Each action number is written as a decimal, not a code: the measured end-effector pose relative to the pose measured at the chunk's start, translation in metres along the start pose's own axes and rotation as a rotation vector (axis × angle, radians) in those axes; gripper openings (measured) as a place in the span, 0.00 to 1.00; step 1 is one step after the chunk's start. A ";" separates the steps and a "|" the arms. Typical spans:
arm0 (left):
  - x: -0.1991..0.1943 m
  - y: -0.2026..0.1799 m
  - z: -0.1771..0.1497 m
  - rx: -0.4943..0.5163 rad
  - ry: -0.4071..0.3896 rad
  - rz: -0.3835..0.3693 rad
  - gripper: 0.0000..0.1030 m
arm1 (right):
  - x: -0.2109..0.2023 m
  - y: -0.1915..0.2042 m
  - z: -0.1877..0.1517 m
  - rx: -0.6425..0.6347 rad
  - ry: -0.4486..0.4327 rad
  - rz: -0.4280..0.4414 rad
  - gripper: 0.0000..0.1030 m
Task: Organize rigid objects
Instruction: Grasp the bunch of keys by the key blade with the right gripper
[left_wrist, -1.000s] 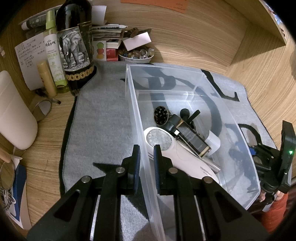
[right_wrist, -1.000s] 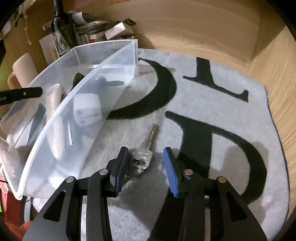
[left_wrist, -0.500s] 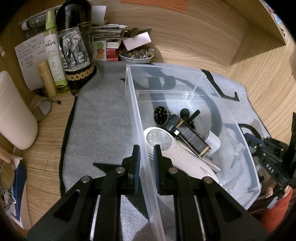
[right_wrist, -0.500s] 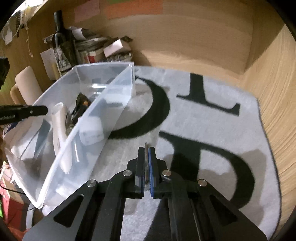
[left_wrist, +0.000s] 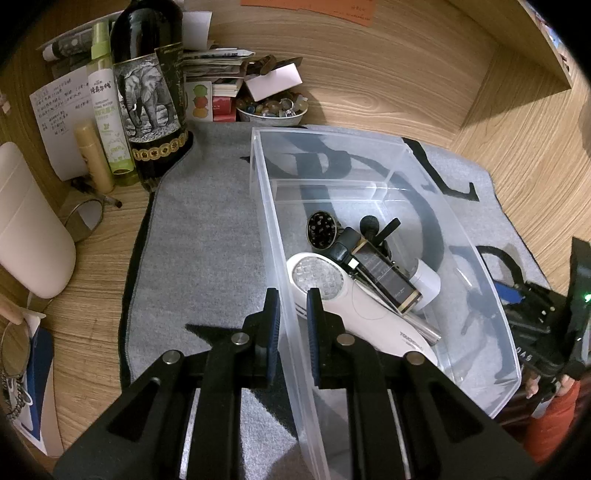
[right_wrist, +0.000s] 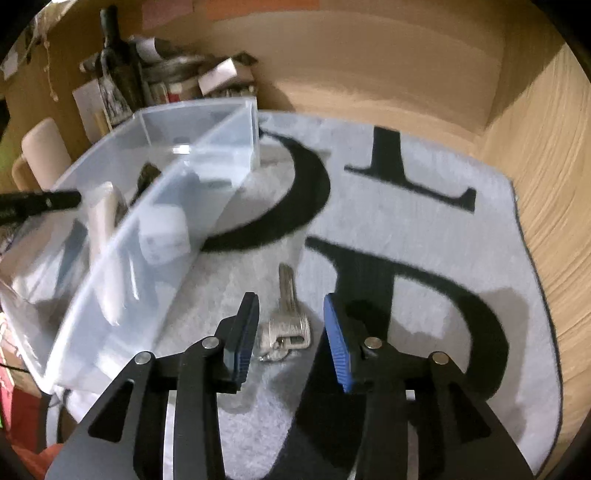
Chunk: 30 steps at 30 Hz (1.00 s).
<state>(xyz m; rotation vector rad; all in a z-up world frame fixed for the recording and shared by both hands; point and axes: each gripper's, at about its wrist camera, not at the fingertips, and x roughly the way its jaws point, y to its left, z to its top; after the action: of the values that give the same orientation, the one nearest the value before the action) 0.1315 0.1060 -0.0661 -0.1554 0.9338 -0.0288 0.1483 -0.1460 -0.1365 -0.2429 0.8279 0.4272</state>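
Wooden desk (left_wrist: 388, 85) under a grey mat (left_wrist: 207, 236) with big black letters, clutter pushed to the far left corner. Left tongs (left_wrist: 292, 314) clamped shut on the near-left wall of a clear plastic bin (left_wrist: 491, 295), one pad outside, one inside. Just ahead and right of them, inside the bin: white handheld device (left_wrist: 354, 306), dark rectangular bottle (left_wrist: 384, 280) lying across it, round black perforated piece (left_wrist: 320, 229) farther on, white cylinder (left_wrist: 426, 280) to the right. Far ahead to the left, off the bin: wine bottle with an elephant label (left_wrist: 147, 99), green spray bottle (left_wrist: 107, 110), bowl of small stones (left_wrist: 273, 110). Right tongs (right_wrist: 291, 325) opening, blue pads apart, nothing gripped. Silver key (right_wrist: 288, 314) flat on the mat between those pads, touching neither, blade pointing away, ring end toward the tongs. Bin just left of the right tongs, blurred in that view.
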 end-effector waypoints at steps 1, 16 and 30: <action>0.000 0.000 0.000 0.000 0.000 0.000 0.12 | 0.001 0.000 -0.003 -0.001 0.000 0.000 0.32; 0.000 -0.001 0.000 0.000 0.001 0.000 0.12 | -0.009 -0.021 -0.008 0.075 -0.027 0.000 0.22; 0.000 0.000 0.000 -0.001 0.000 -0.001 0.12 | -0.050 -0.017 0.019 0.065 -0.166 -0.009 0.22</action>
<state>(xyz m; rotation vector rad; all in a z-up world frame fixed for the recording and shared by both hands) 0.1316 0.1059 -0.0660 -0.1563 0.9340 -0.0290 0.1389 -0.1675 -0.0853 -0.1485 0.6769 0.4058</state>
